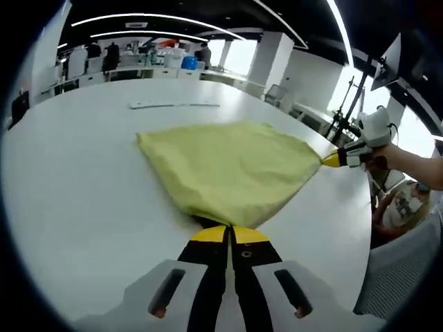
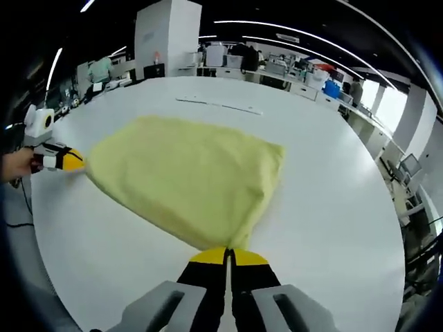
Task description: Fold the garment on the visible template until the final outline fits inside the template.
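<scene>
Nearest the lens in the left gripper view, your left gripper (image 1: 229, 234) had its 2 yellow-tipped jaws pressed together, pinching 1 corner of the yellow garment (image 1: 232, 169) right at their tips. From that pinch the cloth fanned out ahead of the jaws across the white table (image 1: 76, 194), widening to a loose, wrinkled sheet with a free corner ahead and to the left of the jaws.

Ahead and far to the right of those jaws, your right gripper (image 1: 333, 159) clamped another corner of the cloth, drawn to a point at its yellow tip, with your hand (image 1: 387, 158) behind it.

In the right gripper view you had the same hold mirrored: the right gripper (image 2: 228, 257) kept its 2 jaws closed on a garment (image 2: 183, 180) corner at the tips, and the fabric spread forward and to the left of them. Your left gripper (image 2: 69, 158) gripped the far left corner, its tip touching the cloth.

Beyond the garment, well ahead of the jaws, a thin pale strip (image 2: 220, 105) lay flat on the table (image 2: 332, 207), apart from the cloth. Desks and a standing person (image 1: 205, 54) showed in the room past the table's far edge.
</scene>
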